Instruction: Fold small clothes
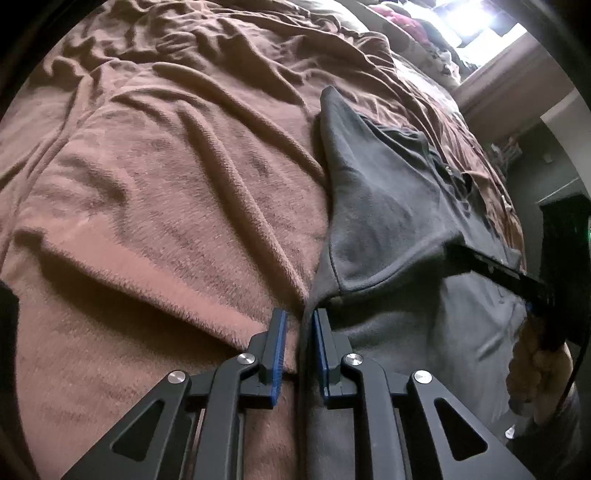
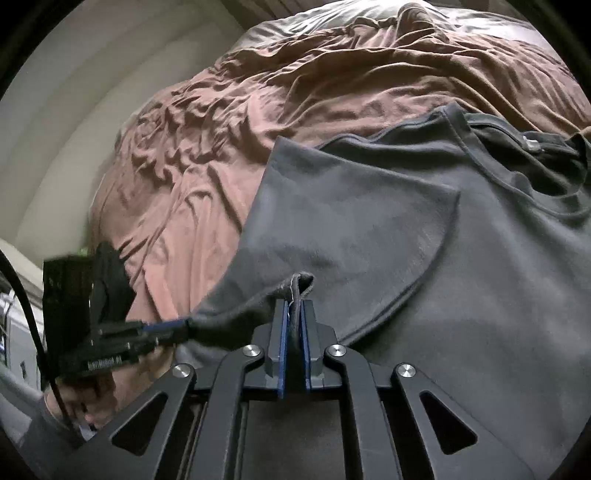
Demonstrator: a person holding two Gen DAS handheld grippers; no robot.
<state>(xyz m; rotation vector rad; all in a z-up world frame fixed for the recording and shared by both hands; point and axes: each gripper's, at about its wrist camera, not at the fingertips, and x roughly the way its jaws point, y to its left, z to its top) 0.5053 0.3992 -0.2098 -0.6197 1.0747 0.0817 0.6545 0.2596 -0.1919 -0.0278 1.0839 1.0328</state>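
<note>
A dark grey t-shirt (image 1: 391, 206) lies on a brown blanket (image 1: 166, 184), one sleeve folded across its body. My left gripper (image 1: 299, 317) holds the shirt's left edge, the jaws nearly closed on a thin fold of cloth. In the right wrist view the same shirt (image 2: 424, 229) fills the right half. My right gripper (image 2: 294, 308) is shut on a bunched fold of the shirt's hem. The left gripper (image 2: 184, 326) shows there at the lower left, clamped on the shirt's edge. The right gripper (image 1: 465, 254) shows in the left wrist view, its tips under the sleeve.
The rumpled brown blanket (image 2: 258, 122) covers the whole bed. A bright window (image 1: 476, 33) and a pile of clothes (image 1: 410, 26) are at the far right. A pale wall (image 2: 92, 110) runs along the bed's left side.
</note>
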